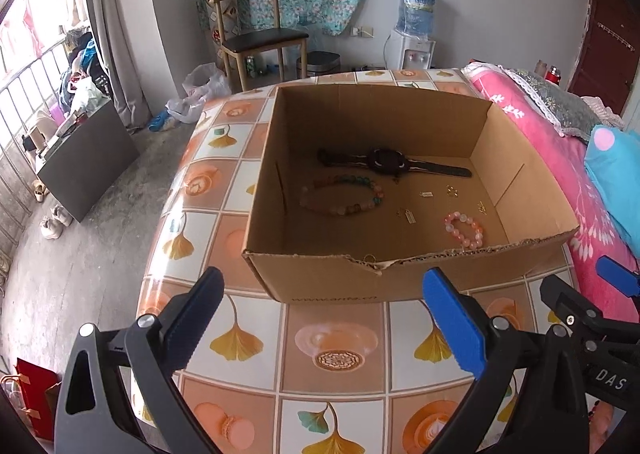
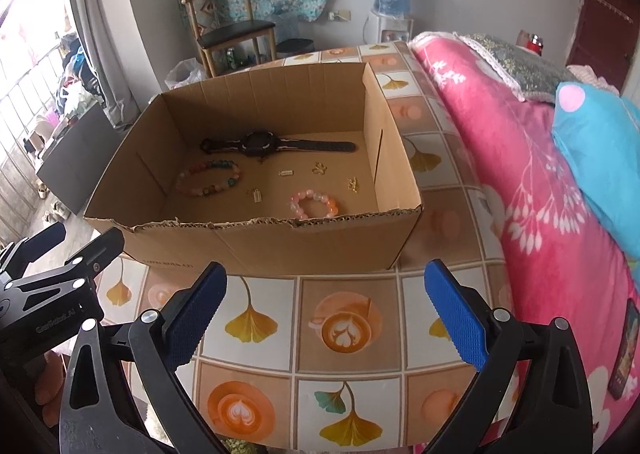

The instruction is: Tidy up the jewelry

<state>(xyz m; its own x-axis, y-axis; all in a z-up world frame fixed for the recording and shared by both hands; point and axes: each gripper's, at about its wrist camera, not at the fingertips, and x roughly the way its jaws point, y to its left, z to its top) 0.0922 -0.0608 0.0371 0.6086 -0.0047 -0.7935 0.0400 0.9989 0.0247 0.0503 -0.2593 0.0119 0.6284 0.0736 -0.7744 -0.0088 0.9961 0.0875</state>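
An open cardboard box [image 1: 400, 278] [image 2: 280, 242] stands on the tiled table. Inside lie a black watch [image 1: 386, 162] [image 2: 258, 143], a large multicoloured bead bracelet [image 1: 344, 195] [image 2: 210, 177], a small pink bead bracelet [image 1: 464, 229] [image 2: 316, 203] and several small gold and silver charms [image 1: 426, 194] [image 2: 286, 173]. My left gripper [image 1: 324, 318] is open and empty, in front of the box's near wall. My right gripper [image 2: 326, 314] is open and empty, also in front of the box. Each gripper shows at the edge of the other's view.
The table [image 1: 336, 350] has a ginkgo and coffee patterned cover. A bed with a pink blanket [image 2: 540, 193] and a blue pillow [image 2: 600, 157] lies to the right. A chair [image 1: 256, 37] and a water dispenser [image 1: 414, 29] stand at the far wall.
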